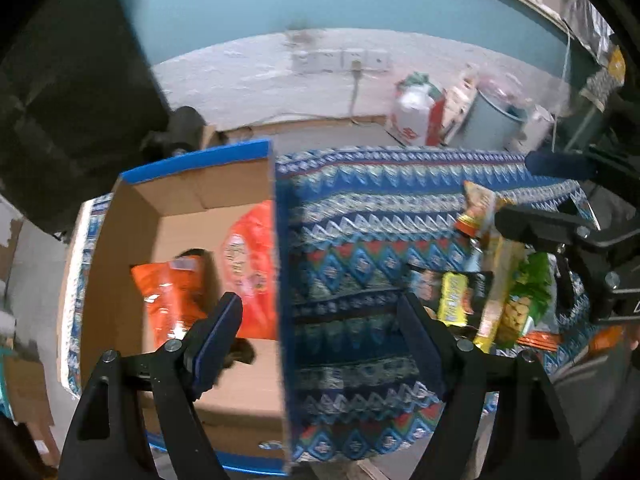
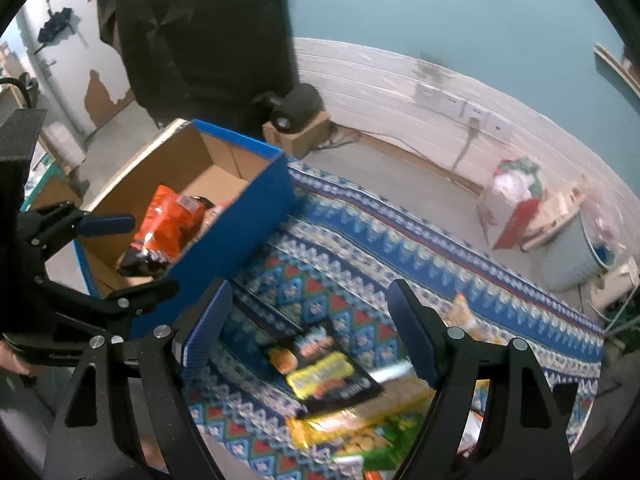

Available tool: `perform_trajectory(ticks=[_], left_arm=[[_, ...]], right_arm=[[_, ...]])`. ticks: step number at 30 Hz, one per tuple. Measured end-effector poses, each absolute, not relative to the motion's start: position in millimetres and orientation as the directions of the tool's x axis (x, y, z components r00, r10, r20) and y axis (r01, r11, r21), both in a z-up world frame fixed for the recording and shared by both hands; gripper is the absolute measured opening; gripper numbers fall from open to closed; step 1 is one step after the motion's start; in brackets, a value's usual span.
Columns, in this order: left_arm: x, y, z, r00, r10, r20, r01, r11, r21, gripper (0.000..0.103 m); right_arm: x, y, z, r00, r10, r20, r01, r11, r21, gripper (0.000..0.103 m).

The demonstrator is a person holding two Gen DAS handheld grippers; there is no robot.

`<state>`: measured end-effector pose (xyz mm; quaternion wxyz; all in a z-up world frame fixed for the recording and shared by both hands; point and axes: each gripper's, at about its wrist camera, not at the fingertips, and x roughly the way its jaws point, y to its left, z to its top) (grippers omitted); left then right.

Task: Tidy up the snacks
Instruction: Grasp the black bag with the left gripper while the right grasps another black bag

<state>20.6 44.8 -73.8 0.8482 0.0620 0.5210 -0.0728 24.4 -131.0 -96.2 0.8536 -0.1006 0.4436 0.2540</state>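
The cardboard box [image 1: 168, 216] sits at the left edge of the patterned cloth [image 1: 360, 216] as the collecting place, with orange bags [image 1: 172, 296] inside. Loose packets [image 2: 324, 368] wait near the right edge. The left gripper [image 1: 320, 320] and right gripper [image 2: 308, 328] are both spread and empty, seemingly ready to fetch more.

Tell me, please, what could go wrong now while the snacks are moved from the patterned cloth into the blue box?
1. The loose packets overlap in a pile: the black packet lies against the green packet, so the open right tool may pinch two together or drag a neighbour.
2. The blue box has a tall wall facing the pile; a packet carried low could catch on it.
3. The left tool hangs open over that wall, so the two tools may collide during a drop.
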Motion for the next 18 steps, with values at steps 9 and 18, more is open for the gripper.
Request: perform_trajectory(ticks=[9,18], left_arm=[[24.1,-9.4,-95.9,0.363,-0.119,-0.924,0.299,0.954,-0.005,0.081],[28.3,-45.9,-117.4,0.274,-0.149,-0.95,0.344,0.938,-0.048,0.081]], right_arm=[[18.1,-194.8,-103.3,0.498,0.272,-0.823,-0.419,0.907,0.046,0.08],[9.1,-263.9,-117.5,0.492,0.186,-0.85,-0.288,0.957,0.043,0.08]])
